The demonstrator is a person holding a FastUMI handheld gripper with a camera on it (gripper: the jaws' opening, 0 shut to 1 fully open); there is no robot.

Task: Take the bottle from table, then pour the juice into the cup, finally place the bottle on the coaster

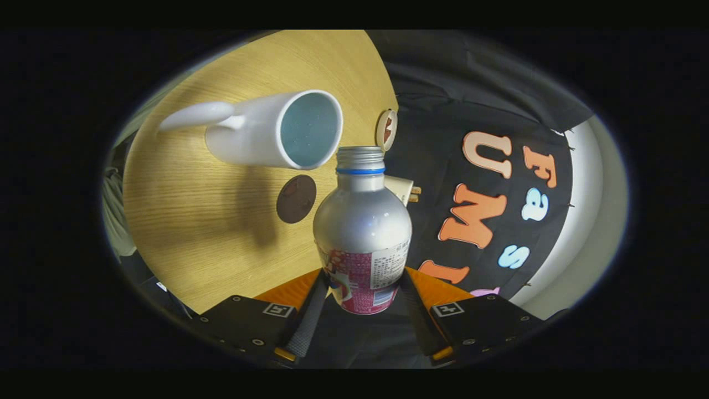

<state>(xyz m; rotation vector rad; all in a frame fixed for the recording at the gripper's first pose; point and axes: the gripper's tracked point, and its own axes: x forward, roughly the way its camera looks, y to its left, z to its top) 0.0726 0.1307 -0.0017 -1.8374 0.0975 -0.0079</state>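
Starting at the left, the white cup (266, 130) stands on the wooden table (194, 221), its handle pointing away from the bottle and its open mouth just beside the bottle's neck. Next comes the dark round coaster (296, 198) on the table, near the bottle's shoulder. Then the bottle (363, 233) itself — silver metal, uncapped, blue ring under the threads — pinched at its labelled lower body between the two fingers of the gripper (363, 305). A plug-like object (404, 190) peeks out behind it. By my judgement the smooth rigid metal is slippery and fairly light, so the low grip on the papery label suits it — though tilting may make the body pivot between the pads.
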